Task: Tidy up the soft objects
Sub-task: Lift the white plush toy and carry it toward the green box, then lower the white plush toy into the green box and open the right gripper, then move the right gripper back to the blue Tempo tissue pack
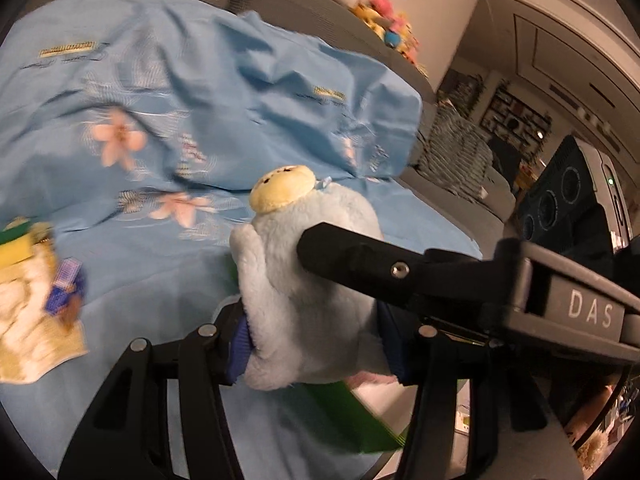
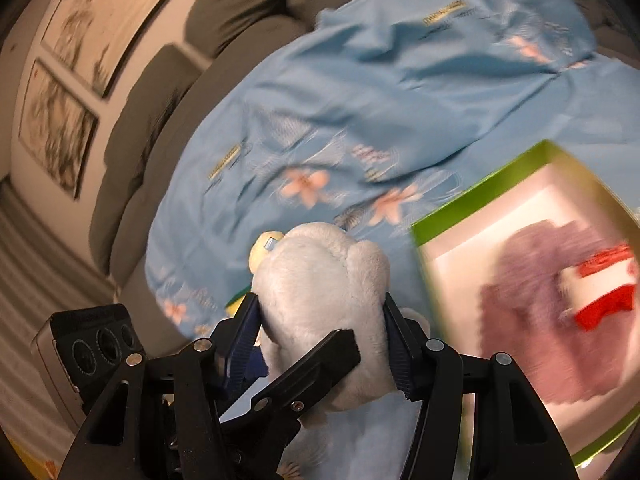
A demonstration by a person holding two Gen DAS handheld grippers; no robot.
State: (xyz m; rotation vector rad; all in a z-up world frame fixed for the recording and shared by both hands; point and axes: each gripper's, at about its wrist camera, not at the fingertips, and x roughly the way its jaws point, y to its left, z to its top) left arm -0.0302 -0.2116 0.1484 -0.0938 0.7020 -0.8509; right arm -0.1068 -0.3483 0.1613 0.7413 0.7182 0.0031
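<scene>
The pale blue plush toy (image 1: 304, 280) is gripped by both the left gripper (image 1: 316, 344) and right gripper (image 2: 324, 340); beside the right fingers, the green box (image 2: 500, 184) already holds what seems 1 purple item; other soft things remain outside.

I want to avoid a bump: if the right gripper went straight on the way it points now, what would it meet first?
Probably the blue flowered sheet, past the pale blue plush toy the right gripper clamps. The green-rimmed box lies off to the side. Depth is unclear.
</scene>
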